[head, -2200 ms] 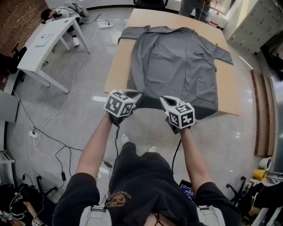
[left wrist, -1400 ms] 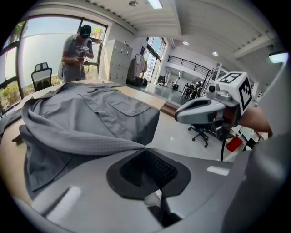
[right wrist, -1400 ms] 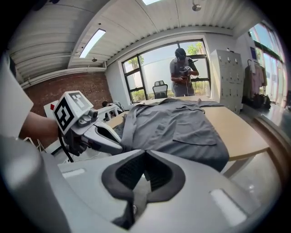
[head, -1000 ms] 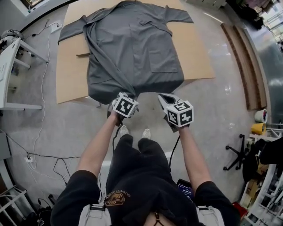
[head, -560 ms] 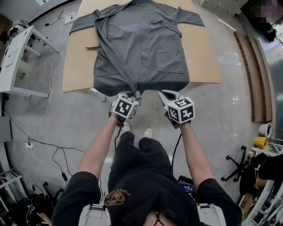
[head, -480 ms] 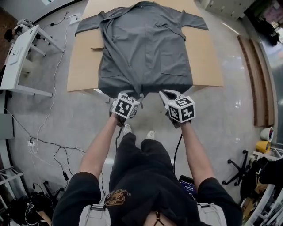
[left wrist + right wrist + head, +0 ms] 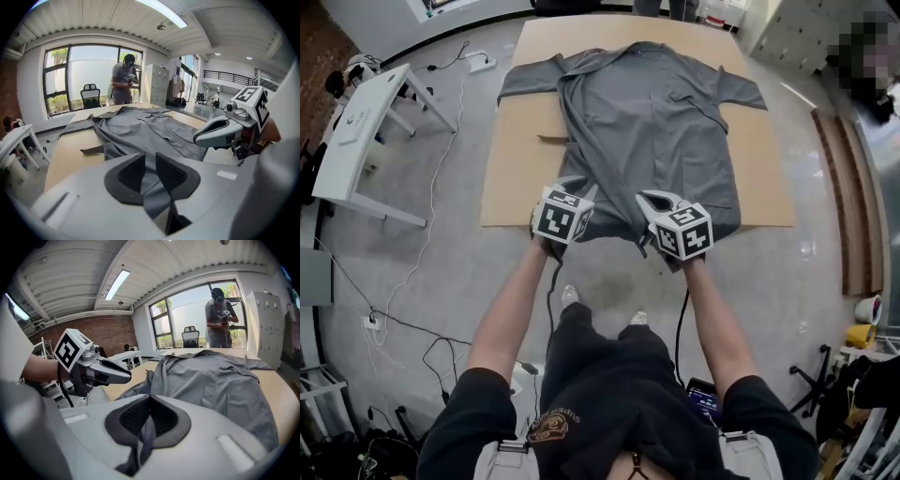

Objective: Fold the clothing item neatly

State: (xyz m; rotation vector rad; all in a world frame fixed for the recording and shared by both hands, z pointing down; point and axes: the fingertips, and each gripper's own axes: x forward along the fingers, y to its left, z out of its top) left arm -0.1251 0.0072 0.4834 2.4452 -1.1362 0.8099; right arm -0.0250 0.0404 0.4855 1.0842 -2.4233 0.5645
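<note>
The left claw, its jaws just closing, stands narrow, with a bunched fold of the grey shirt filling the gap. The right claw is pinched tight on the hem. The soft, creased shirt lies spread across the smooth tan counter.

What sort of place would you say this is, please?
Probably an open-plan office or lab workspace: a white desk with cables trailing over the polished floor, tall lockers, big windows with an office chair, and a grey shirt spread on a large wooden table.
</note>
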